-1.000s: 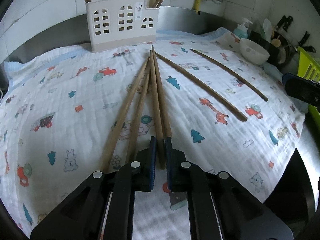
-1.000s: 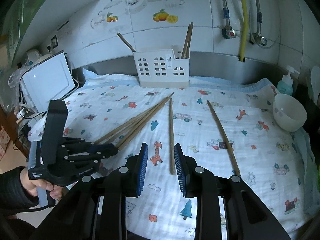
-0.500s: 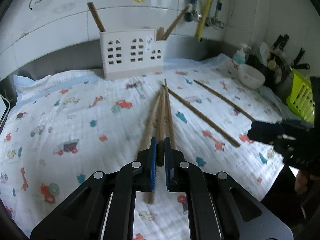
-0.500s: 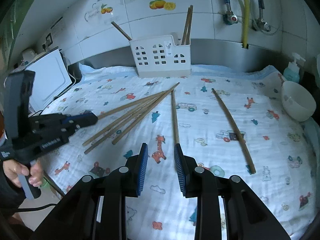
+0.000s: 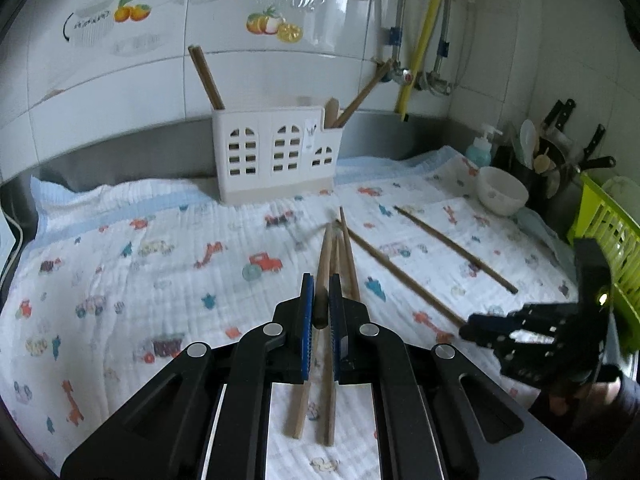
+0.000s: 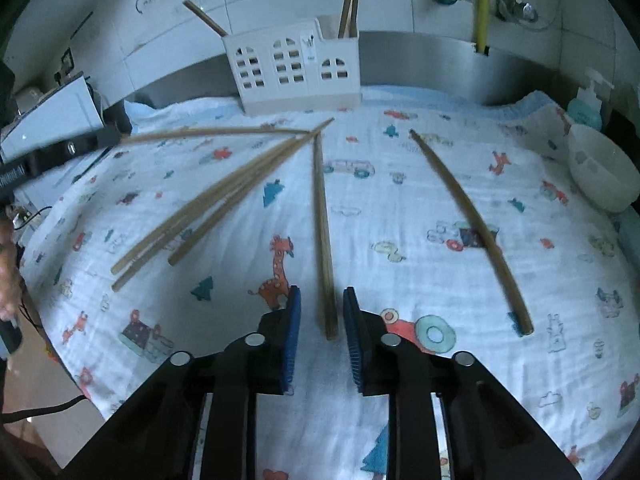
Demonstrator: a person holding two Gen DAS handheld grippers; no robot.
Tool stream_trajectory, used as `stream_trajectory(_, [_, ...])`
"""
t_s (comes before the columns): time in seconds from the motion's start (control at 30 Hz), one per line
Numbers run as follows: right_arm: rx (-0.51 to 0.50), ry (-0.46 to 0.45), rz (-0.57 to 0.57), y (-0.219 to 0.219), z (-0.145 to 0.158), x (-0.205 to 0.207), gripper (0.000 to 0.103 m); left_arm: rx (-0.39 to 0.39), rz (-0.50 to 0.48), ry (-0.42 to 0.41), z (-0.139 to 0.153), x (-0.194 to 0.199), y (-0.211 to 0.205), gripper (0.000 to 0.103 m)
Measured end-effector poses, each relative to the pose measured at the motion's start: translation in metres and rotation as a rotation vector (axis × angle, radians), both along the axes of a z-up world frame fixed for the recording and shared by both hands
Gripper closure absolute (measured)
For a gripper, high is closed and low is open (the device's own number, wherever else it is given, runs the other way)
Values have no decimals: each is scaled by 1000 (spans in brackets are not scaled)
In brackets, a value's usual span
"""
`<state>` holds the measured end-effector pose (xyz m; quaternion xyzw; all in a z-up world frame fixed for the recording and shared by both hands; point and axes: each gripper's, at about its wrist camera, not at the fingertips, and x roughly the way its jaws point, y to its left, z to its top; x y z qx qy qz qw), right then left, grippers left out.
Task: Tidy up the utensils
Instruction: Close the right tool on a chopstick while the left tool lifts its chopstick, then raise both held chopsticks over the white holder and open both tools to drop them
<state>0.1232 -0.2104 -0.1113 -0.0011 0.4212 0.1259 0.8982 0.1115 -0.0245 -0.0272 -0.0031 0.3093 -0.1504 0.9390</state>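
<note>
Right gripper (image 6: 321,312) jaws have just been narrowing around a chopstick (image 6: 322,216) that runs toward 12 o'clock, not pinching yet; left gripper (image 5: 320,304) is clamped on its own stick.

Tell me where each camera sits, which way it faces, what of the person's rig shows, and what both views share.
Left wrist: rides the left gripper, facing the white holder; jaws clamp one chopstick; right gripper shows at right.
Right wrist: rides the right gripper, looking down over the cloth; jaws have just been closing around a lone chopstick, unpinched.
Shared: holder, cloth, bowl.
</note>
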Motion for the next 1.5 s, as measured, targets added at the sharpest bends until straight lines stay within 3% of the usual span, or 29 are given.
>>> stream_trajectory(0.13, [-18, -12, -6, 1, -1, 0, 95, -3, -7, -6, 6, 4, 1, 97])
stream_trajectory(0.33, [-31, -67, -1, 0, 17, -5, 96, 5, -4, -31, 20, 9, 4, 97])
stream_trajectory(0.67, [-7, -270, 20, -7, 118, 5, 96, -9, -11, -44, 38, 25, 11, 97])
stream_trajectory(0.97, [17, -345, 85, 0, 185, 33, 96, -15, -35, -97, 57, 39, 11, 98])
stream_trajectory(1.13, [17, -358, 113, 7, 202, 43, 96, -23, -57, -130, 61, 44, 5, 98])
stream_trajectory(1.5, [13, -363, 120, 10, 204, 52, 96, -46, -74, -195, 65, 53, -5, 97])
